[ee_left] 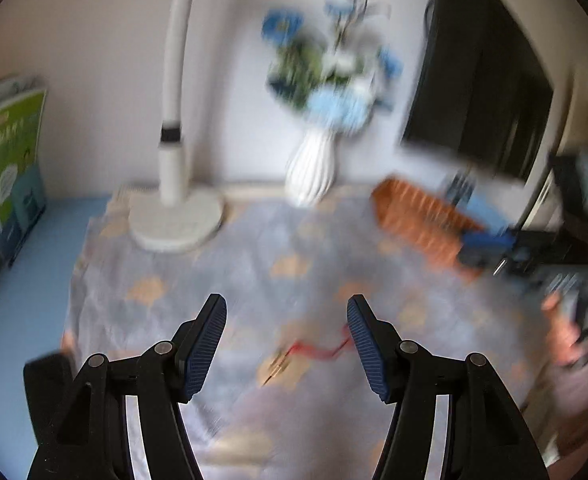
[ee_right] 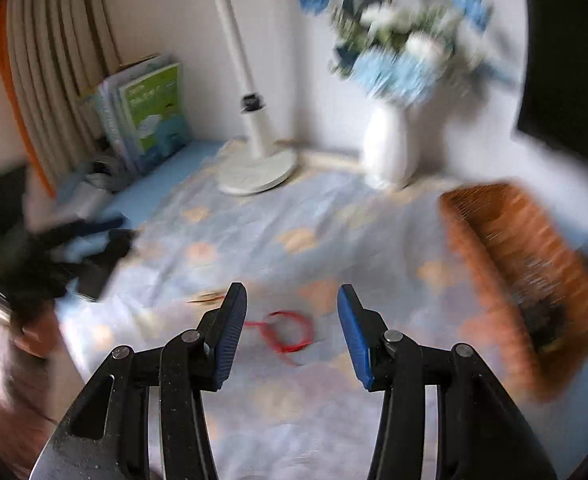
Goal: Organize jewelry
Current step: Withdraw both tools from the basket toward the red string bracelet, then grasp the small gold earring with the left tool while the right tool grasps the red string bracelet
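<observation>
A red cord bracelet [ee_right: 289,330] lies looped on the patterned cloth, between and just beyond the open fingers of my right gripper [ee_right: 291,330]. In the left wrist view the same red cord [ee_left: 320,350] lies beside the right finger of my open, empty left gripper [ee_left: 286,344], with a small gold piece [ee_left: 277,366] next to it. The gold piece also shows in the right wrist view [ee_right: 205,299], left of the cord. An orange woven basket [ee_right: 522,280] stands at the right, with dark items inside; it also shows in the left wrist view [ee_left: 426,224]. Both views are motion-blurred.
A white desk lamp [ee_left: 173,216] and a white vase of blue flowers [ee_left: 312,168] stand at the back by the wall. Books [ee_left: 13,160] lean at the far left. The other gripper and the hand on it appear at the right edge [ee_left: 574,308] and at the left edge [ee_right: 33,276].
</observation>
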